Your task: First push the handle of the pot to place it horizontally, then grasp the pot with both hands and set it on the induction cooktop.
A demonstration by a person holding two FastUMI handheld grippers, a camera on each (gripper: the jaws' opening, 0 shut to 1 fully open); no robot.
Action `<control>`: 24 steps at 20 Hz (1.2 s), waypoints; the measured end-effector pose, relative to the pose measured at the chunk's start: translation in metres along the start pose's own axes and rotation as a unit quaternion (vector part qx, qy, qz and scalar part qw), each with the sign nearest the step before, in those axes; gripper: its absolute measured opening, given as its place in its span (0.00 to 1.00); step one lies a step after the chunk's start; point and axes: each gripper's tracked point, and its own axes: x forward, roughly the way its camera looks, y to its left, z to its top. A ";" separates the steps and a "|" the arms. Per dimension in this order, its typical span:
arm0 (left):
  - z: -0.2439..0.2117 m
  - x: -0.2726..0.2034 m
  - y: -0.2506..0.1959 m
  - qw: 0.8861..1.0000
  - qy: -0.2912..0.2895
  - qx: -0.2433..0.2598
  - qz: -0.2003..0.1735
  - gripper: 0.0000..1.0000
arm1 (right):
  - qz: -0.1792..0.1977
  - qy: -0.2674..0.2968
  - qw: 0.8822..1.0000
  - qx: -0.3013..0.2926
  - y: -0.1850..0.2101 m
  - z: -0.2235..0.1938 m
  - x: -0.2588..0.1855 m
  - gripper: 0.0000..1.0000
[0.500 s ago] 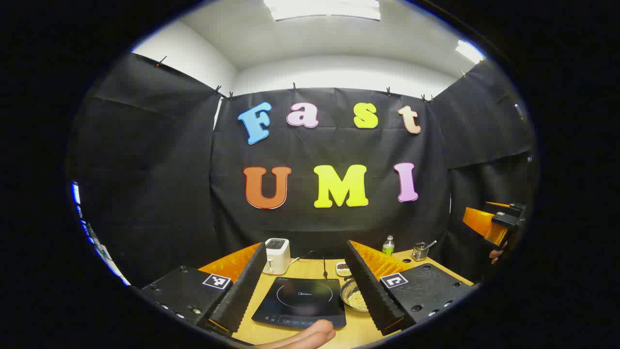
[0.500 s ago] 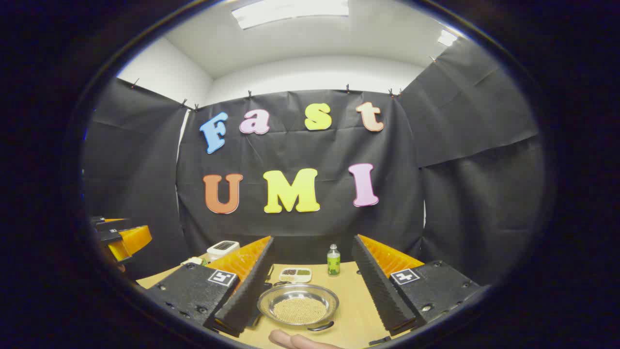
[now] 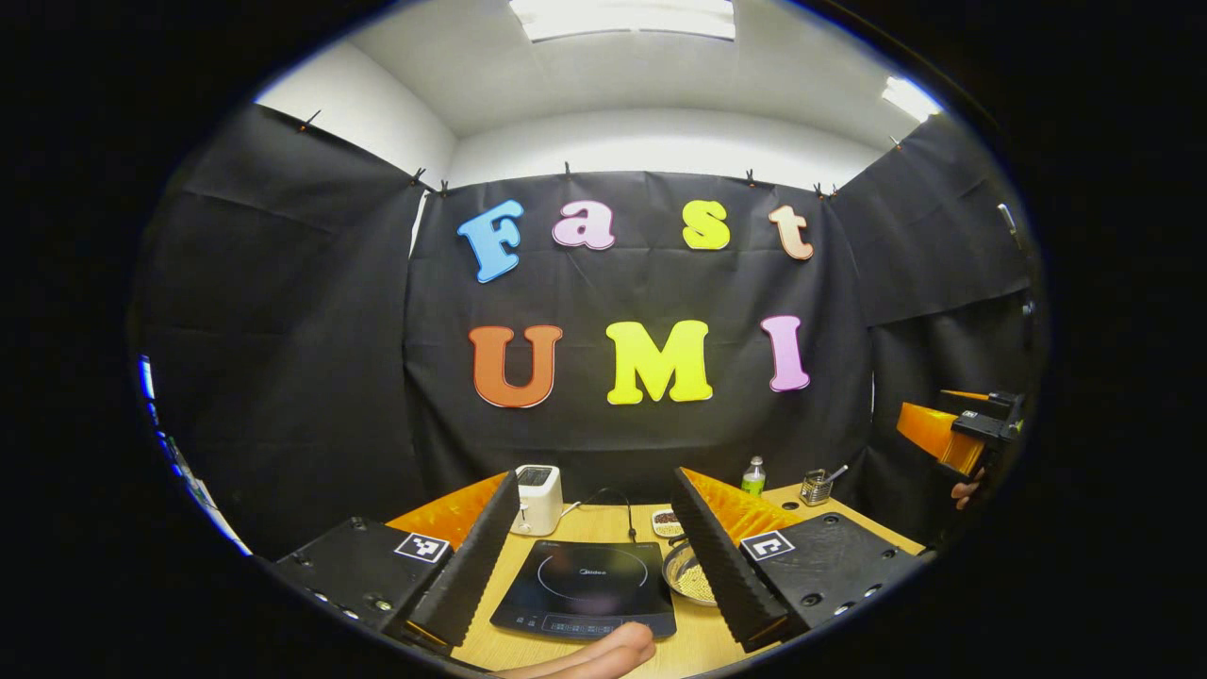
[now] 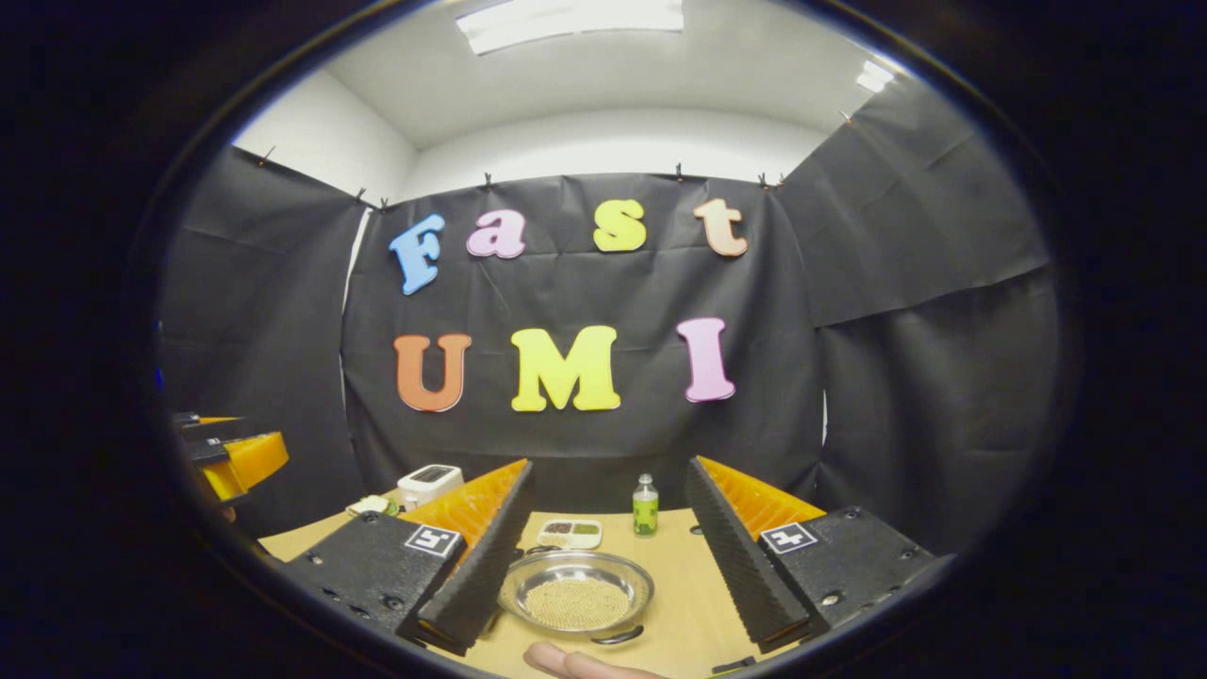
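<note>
The pot [image 4: 576, 594] lies at twelve o'clock between the open right claw [image 4: 603, 575] fingers, its handle [image 4: 618, 636] at six o'clock; the left claw [image 3: 594, 566] gapes too.

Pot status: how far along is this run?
Nothing looks done. The steel pot, filled with small grains, sits on the wooden table beside the induction cooktop, not on it. In hand: both the left gripper and right gripper hover with jaws open, touching nothing. Left: push the pot handle horizontal, grasp with both, set it on the cooktop.
</note>
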 end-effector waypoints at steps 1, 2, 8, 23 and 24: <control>0.000 -0.001 0.000 1.000 -0.001 -0.001 0.001 0.96 | 0.000 -0.002 1.000 -0.001 0.001 0.000 0.001 0.96; -0.001 -0.001 0.000 1.000 -0.002 -0.001 0.000 0.96 | 0.001 -0.002 1.000 -0.002 0.001 -0.001 0.002 0.96; -0.001 -0.004 0.001 1.000 -0.010 -0.003 -0.002 0.96 | 0.013 -0.002 1.000 -0.009 0.011 -0.008 0.007 0.96; -0.002 -0.017 -0.011 0.999 -0.035 -0.001 -0.016 0.96 | 0.076 0.106 0.991 0.011 0.023 -0.102 0.056 0.21; -0.004 -0.016 -0.013 0.999 -0.034 -0.002 -0.018 0.96 | 0.086 0.124 0.988 0.014 0.027 -0.116 0.059 0.00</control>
